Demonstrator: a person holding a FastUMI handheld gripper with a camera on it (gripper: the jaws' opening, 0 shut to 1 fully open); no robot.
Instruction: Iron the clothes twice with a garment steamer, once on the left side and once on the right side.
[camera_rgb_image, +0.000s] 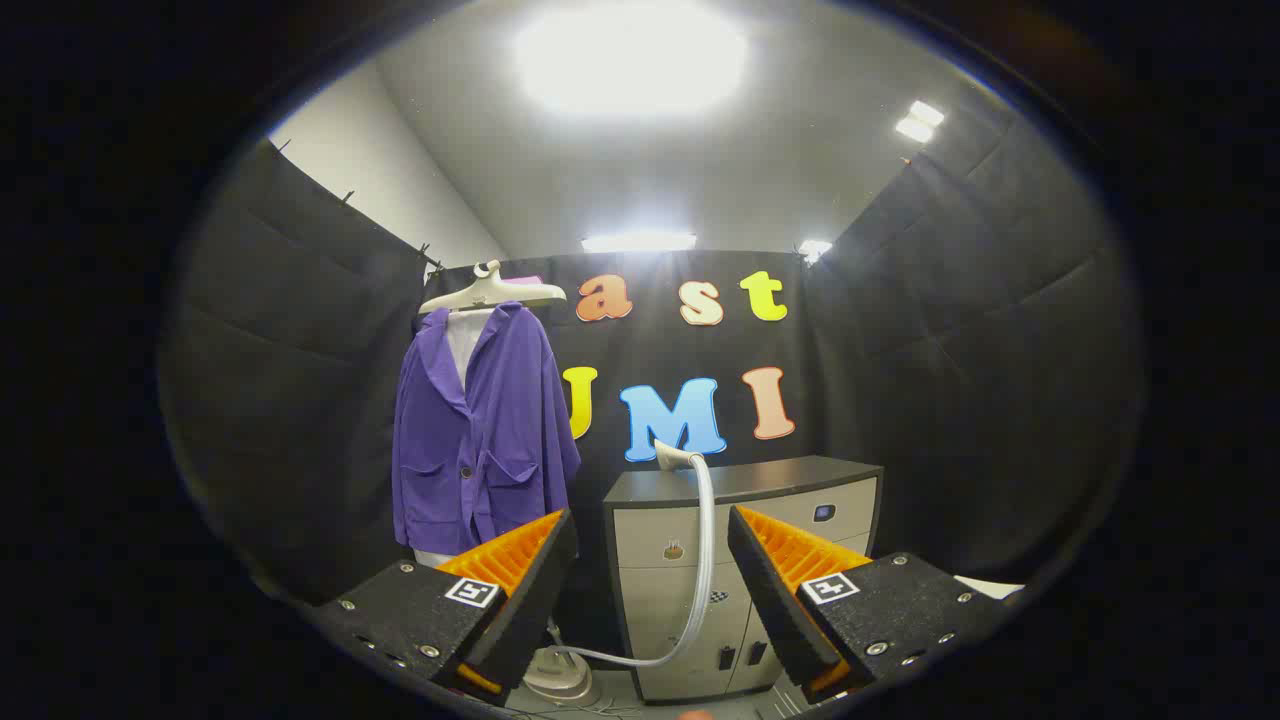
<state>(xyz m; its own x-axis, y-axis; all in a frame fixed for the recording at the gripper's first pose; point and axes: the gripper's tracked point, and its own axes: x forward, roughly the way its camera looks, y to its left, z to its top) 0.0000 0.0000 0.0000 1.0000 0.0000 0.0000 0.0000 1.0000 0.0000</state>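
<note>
Gripper (652, 560) fingers stand wide open and hold nothing, ready for a grasp. Steamer head (672, 455) rests on the cabinet (745, 482) at 12 o'clock beyond them, easy to reach. Jacket (482, 430) hangs at 10 o'clock on a hanger (492, 292), so both sides are free.

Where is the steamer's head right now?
In the gripper view, the steamer head rests on top of the grey cabinet, to the right of the hanging purple jacket. It sits well beyond the open gripper, and its hose drops down between the jaws.
</note>
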